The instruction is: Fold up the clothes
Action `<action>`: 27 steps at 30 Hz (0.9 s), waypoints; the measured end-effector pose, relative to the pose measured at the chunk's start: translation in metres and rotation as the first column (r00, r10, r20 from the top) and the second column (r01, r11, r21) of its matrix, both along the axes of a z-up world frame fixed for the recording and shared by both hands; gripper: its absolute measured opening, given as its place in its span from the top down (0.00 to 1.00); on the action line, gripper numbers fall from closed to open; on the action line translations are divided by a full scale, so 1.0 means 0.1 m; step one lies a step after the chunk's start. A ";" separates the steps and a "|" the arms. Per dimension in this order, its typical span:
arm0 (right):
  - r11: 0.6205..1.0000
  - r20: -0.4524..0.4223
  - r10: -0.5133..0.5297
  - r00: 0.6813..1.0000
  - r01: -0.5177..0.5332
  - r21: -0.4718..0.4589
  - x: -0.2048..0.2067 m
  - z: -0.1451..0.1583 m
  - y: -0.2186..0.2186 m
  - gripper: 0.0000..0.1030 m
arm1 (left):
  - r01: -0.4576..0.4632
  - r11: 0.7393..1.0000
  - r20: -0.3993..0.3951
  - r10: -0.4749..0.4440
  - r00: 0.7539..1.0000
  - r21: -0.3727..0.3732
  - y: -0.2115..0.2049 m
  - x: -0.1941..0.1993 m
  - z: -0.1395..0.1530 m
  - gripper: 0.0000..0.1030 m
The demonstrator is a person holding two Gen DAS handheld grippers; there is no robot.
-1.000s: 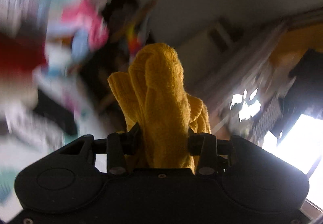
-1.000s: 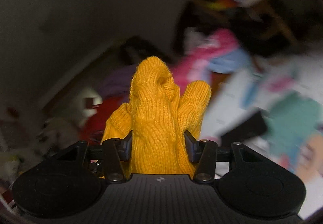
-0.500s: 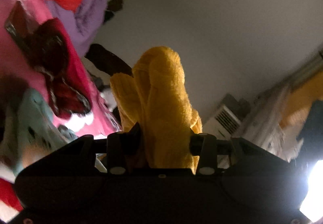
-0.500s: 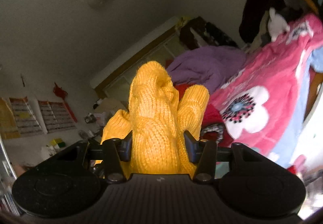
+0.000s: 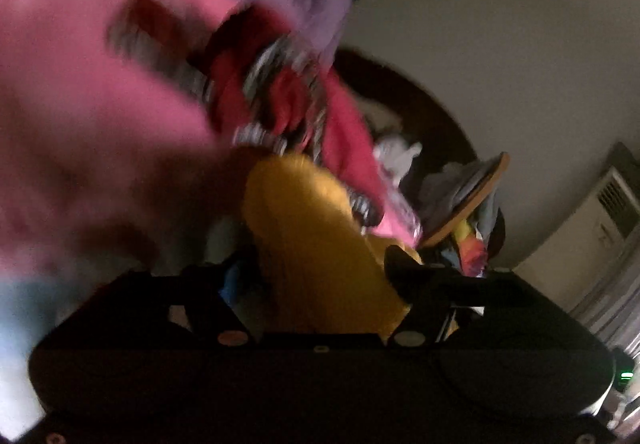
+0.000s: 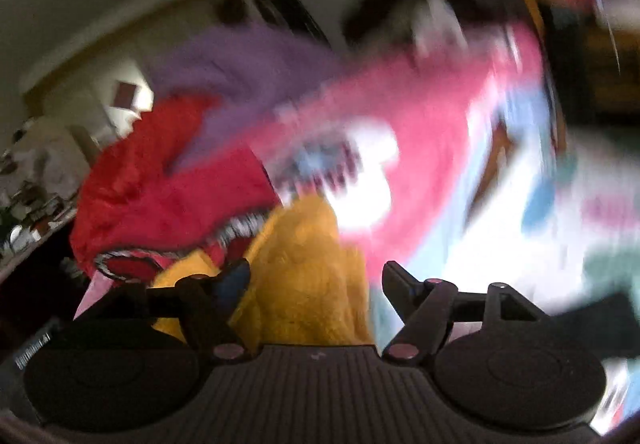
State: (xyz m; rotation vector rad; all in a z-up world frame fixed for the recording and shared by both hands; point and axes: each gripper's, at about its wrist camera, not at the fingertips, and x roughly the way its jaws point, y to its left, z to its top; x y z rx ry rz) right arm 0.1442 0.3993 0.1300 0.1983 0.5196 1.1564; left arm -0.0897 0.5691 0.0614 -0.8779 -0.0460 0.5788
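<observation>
A yellow knitted garment (image 5: pixel 320 244) lies between the jaws of my left gripper (image 5: pixel 316 268); the jaws stand apart and the cloth sits loose between them. In the right wrist view the same yellow garment (image 6: pixel 304 276) lies between the spread jaws of my right gripper (image 6: pixel 316 276), with a gap on the right side. Both views are blurred by motion. The garment's far end rests against a pile of clothes.
A pink blanket with a flower print (image 6: pixel 420 124), a red cloth (image 6: pixel 168 180) and a purple cloth (image 6: pixel 240 64) are heaped just beyond the garment. In the left wrist view the pink cloth (image 5: pixel 80 84) fills the left side. A white air conditioner (image 5: pixel 600 220) stands at the right.
Both grippers have swung down toward the pile of clothes. Both pairs of jaws have opened from their tight hold on the yellow garment.
</observation>
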 end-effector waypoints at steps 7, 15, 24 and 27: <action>0.997 0.175 0.044 0.984 -0.054 0.054 -0.33 0.15 -0.70 0.29 | -0.001 0.979 0.007 0.000 1.000 0.205 -0.57 -0.22 0.16 0.32; 0.998 0.065 -0.025 0.998 0.029 -0.058 -0.44 0.03 -1.90 0.16 | 0.195 0.969 0.000 -0.198 0.980 0.153 -1.31 -0.01 0.27 0.14; 0.909 -0.011 -0.372 0.928 0.361 -0.210 -0.73 0.24 -3.96 0.00 | 0.609 0.771 -0.303 -0.546 0.781 0.183 -2.85 0.78 0.84 0.03; 0.845 0.056 -0.464 0.884 0.461 -0.270 -0.92 0.37 -4.58 0.00 | 0.706 0.678 -0.379 -0.610 0.696 0.205 -3.49 0.90 1.01 0.00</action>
